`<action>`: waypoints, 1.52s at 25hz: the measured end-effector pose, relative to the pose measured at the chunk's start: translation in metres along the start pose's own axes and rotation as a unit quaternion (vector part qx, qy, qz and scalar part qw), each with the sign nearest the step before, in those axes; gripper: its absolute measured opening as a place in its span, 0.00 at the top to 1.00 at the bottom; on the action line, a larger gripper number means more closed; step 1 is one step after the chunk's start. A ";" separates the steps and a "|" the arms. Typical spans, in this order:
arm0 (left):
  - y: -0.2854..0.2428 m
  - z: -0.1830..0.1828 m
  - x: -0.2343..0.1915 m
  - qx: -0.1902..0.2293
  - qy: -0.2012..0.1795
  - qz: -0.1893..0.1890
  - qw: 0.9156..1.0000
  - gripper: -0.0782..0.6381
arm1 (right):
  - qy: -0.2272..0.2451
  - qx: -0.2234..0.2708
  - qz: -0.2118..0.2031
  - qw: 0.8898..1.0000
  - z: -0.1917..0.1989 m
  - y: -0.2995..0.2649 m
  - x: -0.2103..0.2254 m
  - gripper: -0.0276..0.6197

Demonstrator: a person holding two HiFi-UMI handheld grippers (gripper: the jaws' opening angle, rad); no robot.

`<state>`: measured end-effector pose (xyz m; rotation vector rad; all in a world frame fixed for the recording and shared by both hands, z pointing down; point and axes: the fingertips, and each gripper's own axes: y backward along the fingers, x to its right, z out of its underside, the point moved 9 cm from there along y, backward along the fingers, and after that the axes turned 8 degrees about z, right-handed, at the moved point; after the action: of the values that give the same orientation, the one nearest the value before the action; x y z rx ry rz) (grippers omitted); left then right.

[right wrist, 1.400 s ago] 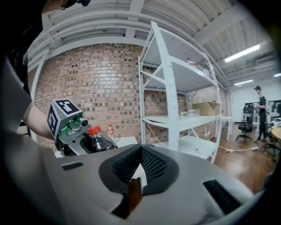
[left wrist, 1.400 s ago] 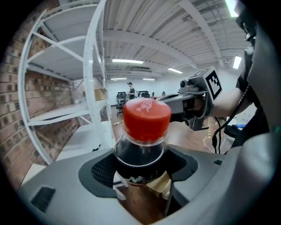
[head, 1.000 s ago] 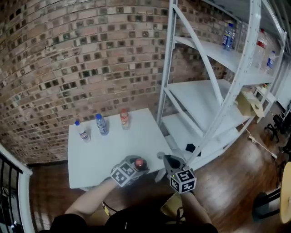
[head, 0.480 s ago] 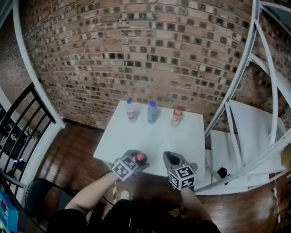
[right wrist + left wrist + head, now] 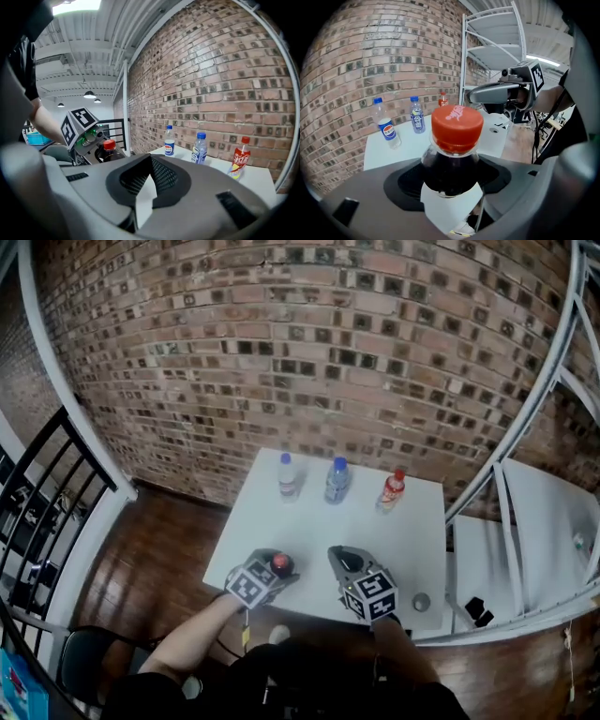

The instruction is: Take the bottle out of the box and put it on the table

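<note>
The left gripper (image 5: 278,570) clamps a cola bottle (image 5: 452,150) over the near edge of the white table (image 5: 319,531).

The cola bottle has a red cap and dark liquid inside; the left jaws stand wide apart and press on its body under the neck. At the far edge of the table, close to the brick wall (image 5: 281,352), three bottles stand upright in a row: a blue-label bottle (image 5: 288,477), a second blue-capped bottle (image 5: 337,480) and a red-label bottle (image 5: 391,489); what is in them I cannot tell. A small round grey object (image 5: 421,601) lies at the table's near right corner. A white shelf rack (image 5: 553,521) stands to the right of the table. The right gripper (image 5: 336,557) is beside the left one over the same near edge, with jaws together and empty.
</note>
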<state>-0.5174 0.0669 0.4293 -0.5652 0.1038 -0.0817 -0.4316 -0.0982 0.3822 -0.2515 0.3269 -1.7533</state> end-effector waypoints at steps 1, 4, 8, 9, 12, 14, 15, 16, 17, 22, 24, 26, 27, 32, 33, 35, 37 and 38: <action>-0.003 -0.001 -0.014 -0.003 -0.004 0.002 1.000 0.46 | -0.004 -0.002 0.006 1.000 -0.002 -0.011 0.004 0.95; -0.015 -0.002 -0.051 -0.013 -0.015 0.011 1.000 0.46 | -0.027 -0.005 0.030 0.999 -0.005 -0.038 0.014 0.95; -0.031 0.001 -0.094 -0.024 -0.012 0.018 0.999 0.46 | -0.049 -0.017 0.048 0.998 0.001 -0.068 0.020 0.95; -0.036 0.002 -0.102 -0.028 -0.013 0.019 0.999 0.46 | -0.054 -0.021 0.051 0.997 0.003 -0.074 0.020 0.95; -0.052 0.006 -0.119 -0.035 -0.012 0.023 0.999 0.46 | -0.066 -0.037 0.058 0.995 0.014 -0.086 0.022 0.95; -0.060 0.009 -0.124 -0.036 -0.013 0.024 0.999 0.46 | -0.070 -0.045 0.064 0.994 0.017 -0.092 0.025 0.95; -0.063 0.010 -0.126 -0.035 -0.014 0.025 0.999 0.46 | -0.072 -0.047 0.066 0.994 0.018 -0.094 0.026 0.95; -0.066 0.012 -0.126 -0.036 -0.013 0.027 0.999 0.46 | -0.073 -0.049 0.067 0.994 0.019 -0.096 0.027 0.95; -0.069 0.016 -0.125 -0.040 -0.011 0.028 0.999 0.46 | -0.075 -0.050 0.067 0.994 0.019 -0.096 0.027 0.95; -0.076 0.040 -0.117 -0.047 -0.004 0.025 0.999 0.46 | -0.078 -0.058 0.071 0.993 0.023 -0.093 0.030 0.95; -0.074 0.040 -0.115 -0.025 0.003 0.021 0.999 0.46 | -0.079 -0.060 0.072 0.993 0.023 -0.092 0.032 0.95; -0.073 0.041 -0.115 -0.015 0.010 0.016 1.000 0.46 | -0.079 -0.062 0.070 0.992 0.025 -0.090 0.032 0.95; -0.074 0.042 -0.115 -0.014 0.012 0.014 1.000 0.46 | -0.079 -0.063 0.070 0.992 0.026 -0.089 0.031 0.95; -0.077 0.043 -0.118 -0.025 0.029 0.011 0.999 0.43 | -0.070 -0.063 0.063 0.994 0.025 -0.087 0.027 0.95; -0.076 0.041 -0.118 -0.024 0.029 0.007 0.999 0.38 | -0.069 -0.060 0.062 0.994 0.023 -0.086 0.026 0.95; -0.071 0.035 -0.117 -0.014 0.028 0.001 1.000 0.34 | -0.066 -0.055 0.059 0.995 0.019 -0.083 0.024 0.95; -0.064 0.030 -0.116 0.000 0.030 -0.002 1.000 0.34 | -0.064 -0.049 0.058 0.995 0.016 -0.081 0.022 0.95; -0.060 0.027 -0.115 0.005 0.028 -0.004 1.000 0.34 | -0.063 -0.046 0.057 0.995 0.014 -0.080 0.022 0.95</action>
<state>-0.6311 0.0426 0.4927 -0.5531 0.1560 -0.1063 -0.5045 -0.1056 0.4238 -0.3995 0.3244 -1.6040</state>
